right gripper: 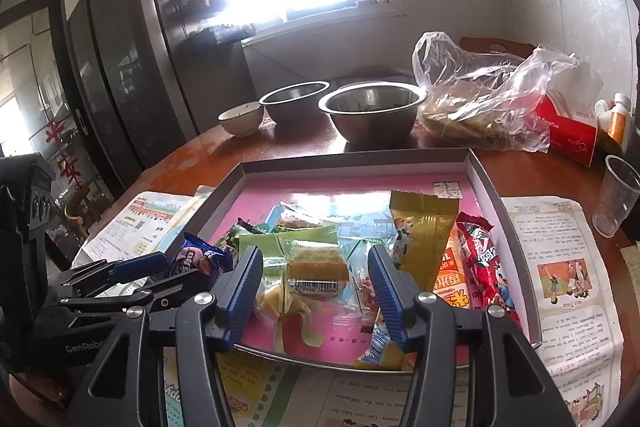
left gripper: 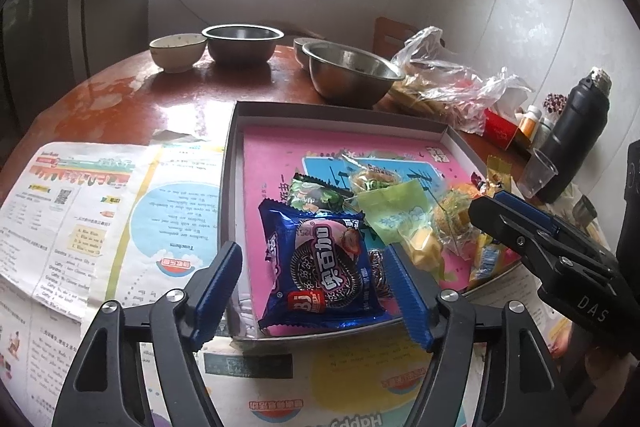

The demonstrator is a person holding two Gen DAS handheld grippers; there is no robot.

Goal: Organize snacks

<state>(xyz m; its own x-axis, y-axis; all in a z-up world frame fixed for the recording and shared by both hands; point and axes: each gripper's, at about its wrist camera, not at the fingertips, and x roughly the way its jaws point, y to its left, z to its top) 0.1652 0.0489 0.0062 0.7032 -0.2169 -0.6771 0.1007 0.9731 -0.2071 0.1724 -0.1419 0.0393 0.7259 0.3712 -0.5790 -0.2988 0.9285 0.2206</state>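
Note:
A shallow grey tray [left gripper: 231,167] with a pink lining holds several snack packets. My left gripper [left gripper: 312,267] is open over the tray's near edge. A blue cookie packet [left gripper: 320,267] lies flat between its jaws, and neither pad touches it. My right gripper [right gripper: 314,259] is open too, astride a clear-wrapped yellow cake [right gripper: 316,267] and a pale green packet [right gripper: 288,239] in the tray [right gripper: 492,195]. A gold packet [right gripper: 420,223] and a red packet [right gripper: 480,259] lie to its right. The right gripper [left gripper: 496,207] reaches in from the right beside the cake [left gripper: 452,215].
Newspaper [left gripper: 100,207] covers the round brown table around the tray. Behind the tray stand two steel bowls [left gripper: 352,75] [left gripper: 242,43], a ceramic bowl [left gripper: 178,51] and a clear plastic bag [left gripper: 452,83]. A red box [right gripper: 568,131], a plastic cup [right gripper: 616,199] and a black flask [left gripper: 576,131] stand at the right.

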